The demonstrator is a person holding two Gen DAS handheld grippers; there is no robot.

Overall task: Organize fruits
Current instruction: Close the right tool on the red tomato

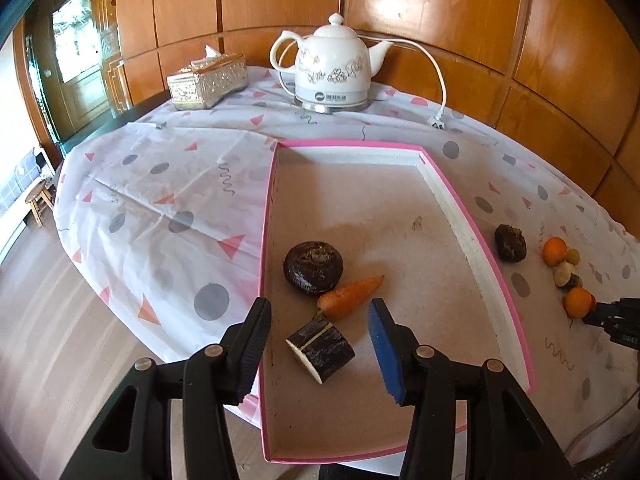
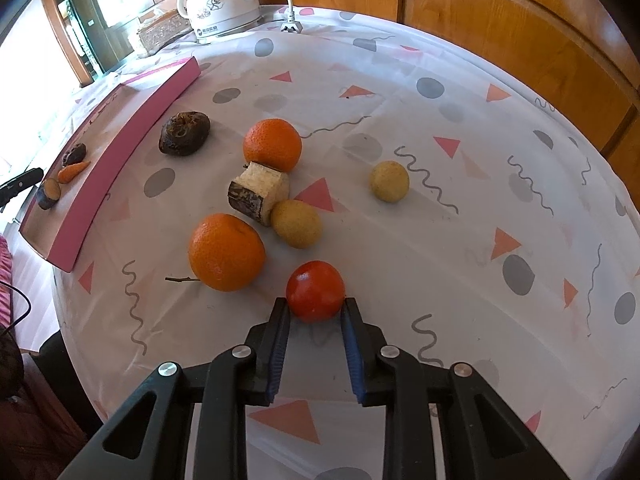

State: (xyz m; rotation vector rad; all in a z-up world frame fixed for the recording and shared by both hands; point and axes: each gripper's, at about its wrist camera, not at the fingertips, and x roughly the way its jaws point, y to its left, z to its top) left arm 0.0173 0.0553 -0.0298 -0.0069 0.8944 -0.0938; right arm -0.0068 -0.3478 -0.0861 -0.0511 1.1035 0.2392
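Note:
A pink-rimmed tray (image 1: 448,200) holds a dark round water chestnut (image 1: 313,266), a small carrot (image 1: 350,296) and a dark cut stem piece (image 1: 321,348). My left gripper (image 1: 318,342) is open, its fingers on either side of the stem piece, just above the tray. My right gripper (image 2: 316,312) is shut on a red tomato (image 2: 315,290) resting on the cloth. Ahead of it lie two oranges (image 2: 226,252) (image 2: 273,144), two yellowish round fruits (image 2: 296,223) (image 2: 389,181), a second stem piece (image 2: 258,194) and another dark water chestnut (image 2: 184,133).
A white electric kettle (image 1: 334,68) with cord and plug (image 1: 436,122) and a gold tissue box (image 1: 207,82) stand at the back. The patterned cloth (image 1: 160,200) drops off at the table's left edge. Wood panelling runs behind. The tray's pink wall (image 2: 132,140) lies left of the fruit.

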